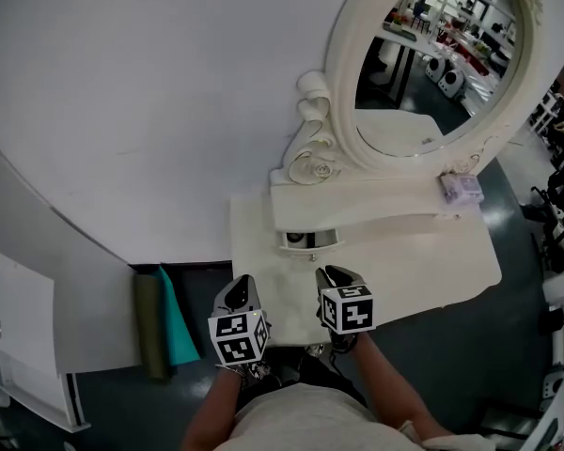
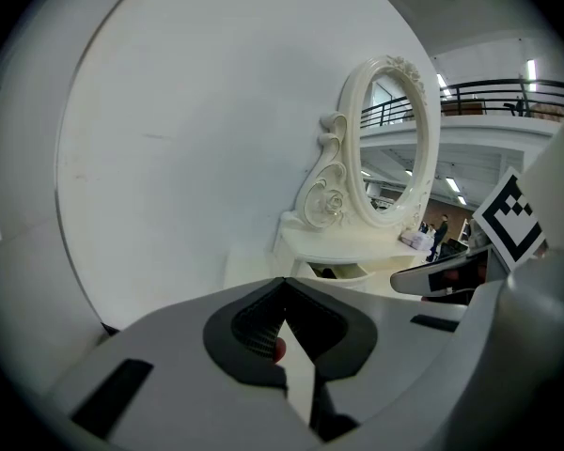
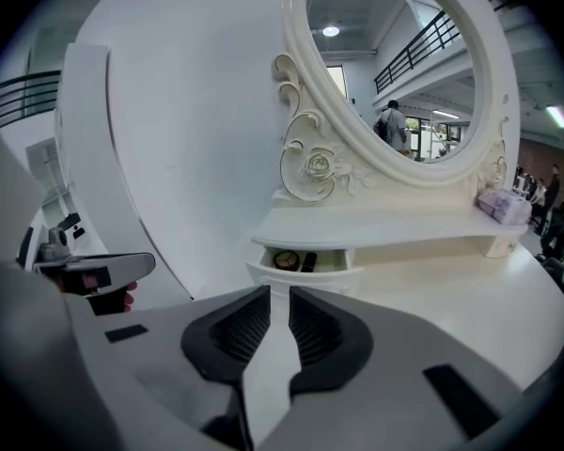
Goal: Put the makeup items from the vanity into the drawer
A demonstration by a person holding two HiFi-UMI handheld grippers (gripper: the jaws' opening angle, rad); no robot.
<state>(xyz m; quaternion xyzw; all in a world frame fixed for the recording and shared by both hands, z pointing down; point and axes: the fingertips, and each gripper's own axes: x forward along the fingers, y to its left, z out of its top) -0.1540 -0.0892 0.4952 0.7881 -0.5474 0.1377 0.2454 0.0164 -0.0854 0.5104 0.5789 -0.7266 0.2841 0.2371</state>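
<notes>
- The left gripper point(image 2: 284, 285) has its jaws pressed together at the tips, and nothing is pinched between them.
- The right gripper point(image 3: 273, 299) has its jaws a narrow slit apart. Only the bare white vanity top point(image 1: 432, 261) shows through the gap, so it holds nothing.
- Both grippers hang side by side over the near edge of the vanity top, the left one just beside the right, and both point towards the mirror end.
- The drawer point(image 3: 305, 261) stands pulled open straight ahead of the right gripper, a little beyond its tips. From the left gripper it lies ahead and off to the right.
- Inside the drawer a round compact point(image 3: 285, 260) lies on the side nearer the left gripper, with a dark stick-shaped item point(image 3: 308, 262) just beside it.
- A lilac box point(image 3: 503, 205) sits on the shelf point(image 3: 385, 222) above the drawer, ahead of the right gripper and well off to its right, apart from both grippers.
- The oval mirror point(image 1: 432, 54) in its carved white frame rises behind that shelf, beyond both grippers.
</notes>
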